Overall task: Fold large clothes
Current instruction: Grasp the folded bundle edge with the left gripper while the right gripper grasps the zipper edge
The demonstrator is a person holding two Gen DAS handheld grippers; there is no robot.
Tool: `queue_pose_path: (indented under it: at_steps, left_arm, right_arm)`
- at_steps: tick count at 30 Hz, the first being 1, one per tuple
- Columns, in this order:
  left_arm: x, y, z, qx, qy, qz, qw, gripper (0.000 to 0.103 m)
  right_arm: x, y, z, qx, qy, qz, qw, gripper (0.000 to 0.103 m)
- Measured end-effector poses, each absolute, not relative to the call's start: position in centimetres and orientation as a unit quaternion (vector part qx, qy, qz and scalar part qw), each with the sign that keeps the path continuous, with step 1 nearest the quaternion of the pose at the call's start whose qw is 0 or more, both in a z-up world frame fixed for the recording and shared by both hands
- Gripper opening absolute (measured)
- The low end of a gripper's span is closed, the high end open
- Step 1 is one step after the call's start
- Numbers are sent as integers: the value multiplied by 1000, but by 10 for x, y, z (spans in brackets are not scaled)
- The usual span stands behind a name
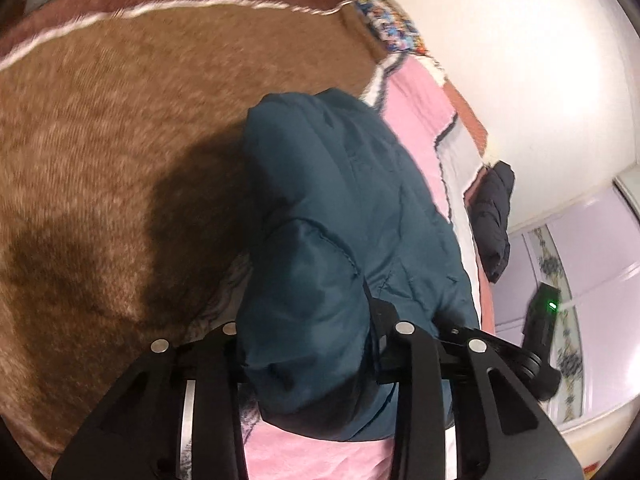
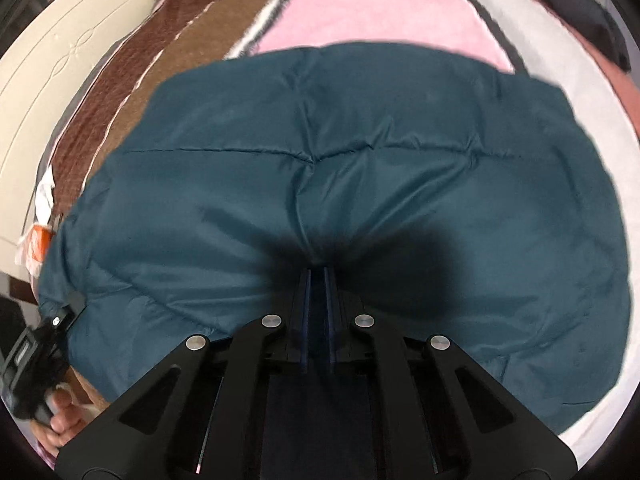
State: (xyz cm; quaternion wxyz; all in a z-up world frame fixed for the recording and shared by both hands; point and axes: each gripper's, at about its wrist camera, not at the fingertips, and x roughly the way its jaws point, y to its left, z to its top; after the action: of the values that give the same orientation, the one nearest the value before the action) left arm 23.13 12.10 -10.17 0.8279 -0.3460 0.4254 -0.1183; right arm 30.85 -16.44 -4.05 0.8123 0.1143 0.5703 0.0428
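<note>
One garment: teal padded jacket lay spread on the bed, filling mid-frame
Feel: looked light, puffy, slick; likely to slide and spring back
Left gripper: fingers clasped a bunched jacket fold
Right gripper: fingers nearly clenched, pinching fabric at lower centre
Hold: best at seams or hem

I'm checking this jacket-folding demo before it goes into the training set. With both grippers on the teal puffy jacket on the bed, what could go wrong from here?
1. The right gripper pinches only a thin pucker of the teal jacket; the slick shell may slip out.
2. The left gripper holds a thick padded bundle of the jacket; the puffy fill could spring loose and undo the fold.
3. The fuzzy blanket underneath may drag along.
</note>
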Motion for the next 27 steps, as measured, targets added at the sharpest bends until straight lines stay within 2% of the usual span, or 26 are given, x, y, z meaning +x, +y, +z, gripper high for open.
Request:
queue_pose_path:
  at_steps: [12,18,21,27]
  left_arm:
    - [218,61,-27,-194,343,-164,904,30]
    - [198,19,1,-89,297,-190,932,29]
    - [199,18,6,-76,288,-185,937,29]
    - [200,24,5,-73,287,-178,938,29]
  right_arm:
    - [306,-165,-66,123,563,43,816,5]
    - [306,-180,-70,188,572,60,796,5]
    - [312,-196,-59,225,592,78,770,6]
    - [341,-226,-9,272,528,97,798,8]
